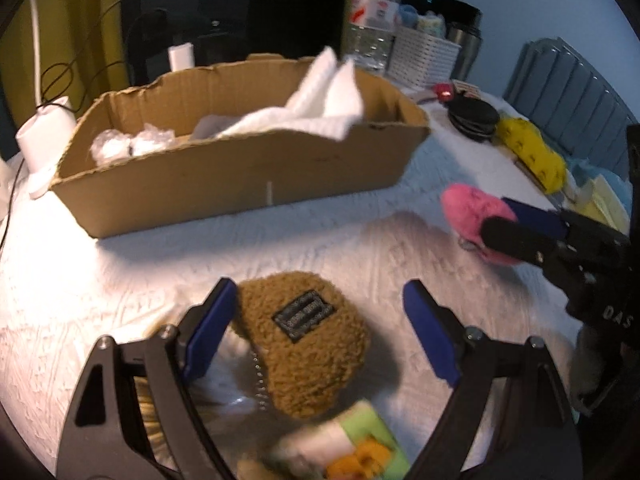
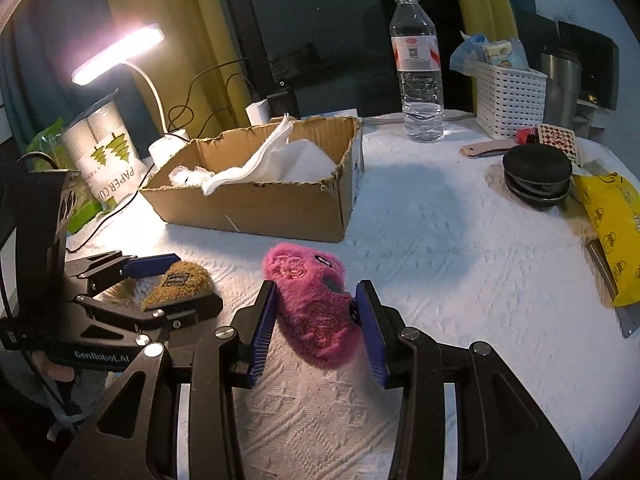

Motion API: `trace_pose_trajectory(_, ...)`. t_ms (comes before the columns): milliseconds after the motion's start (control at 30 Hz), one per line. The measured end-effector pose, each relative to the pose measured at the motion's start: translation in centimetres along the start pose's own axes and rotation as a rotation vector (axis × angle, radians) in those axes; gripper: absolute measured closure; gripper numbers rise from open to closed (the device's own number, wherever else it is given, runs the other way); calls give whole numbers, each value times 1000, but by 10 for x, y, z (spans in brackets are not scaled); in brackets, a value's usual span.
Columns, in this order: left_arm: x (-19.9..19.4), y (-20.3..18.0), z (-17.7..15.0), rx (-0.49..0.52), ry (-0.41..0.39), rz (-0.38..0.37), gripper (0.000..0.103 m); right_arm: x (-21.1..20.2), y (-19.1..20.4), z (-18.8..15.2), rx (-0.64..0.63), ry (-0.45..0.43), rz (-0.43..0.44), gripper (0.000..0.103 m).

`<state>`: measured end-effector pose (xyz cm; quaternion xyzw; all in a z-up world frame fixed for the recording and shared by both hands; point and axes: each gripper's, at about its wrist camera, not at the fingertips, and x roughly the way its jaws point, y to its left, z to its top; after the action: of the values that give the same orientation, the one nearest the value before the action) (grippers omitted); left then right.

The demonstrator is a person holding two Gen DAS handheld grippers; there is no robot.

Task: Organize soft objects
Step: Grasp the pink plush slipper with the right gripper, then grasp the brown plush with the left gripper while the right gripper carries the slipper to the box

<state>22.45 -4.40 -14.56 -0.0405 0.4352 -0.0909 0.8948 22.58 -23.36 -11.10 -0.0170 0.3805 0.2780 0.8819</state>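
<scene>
Clearly, left gripper (image 2: 176, 280) reads "GenRobot.AI"; bag (image 2: 108, 160) reads "PAPER CU".

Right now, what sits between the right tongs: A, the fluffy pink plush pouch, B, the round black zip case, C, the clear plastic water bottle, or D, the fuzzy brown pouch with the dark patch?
A: in the right wrist view the fluffy pink plush pouch lies between the blue pads of the right tongs, whose jaws press its sides.
</scene>
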Motion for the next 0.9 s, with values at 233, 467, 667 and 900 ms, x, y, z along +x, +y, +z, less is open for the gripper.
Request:
trace_pose_trajectory(233, 2, -20, -8, 106, 23, -50, 18, -4, 0, 1, -1, -15, -4, 60)
trace_pose_trajectory(467, 8, -9, -10, 48, 35, 37, 18, -3, 0, 0, -1, -10, -15, 60)
trace_pose_trajectory(667, 3, -5, -9, 40, 32, -16, 42, -5, 1, 3, -3, -19, -26, 60)
trace_pose_trajectory(900, -13, -7, -4, 25, -2, -94, 48, -11, 7, 10, -21, -31, -36, 60)
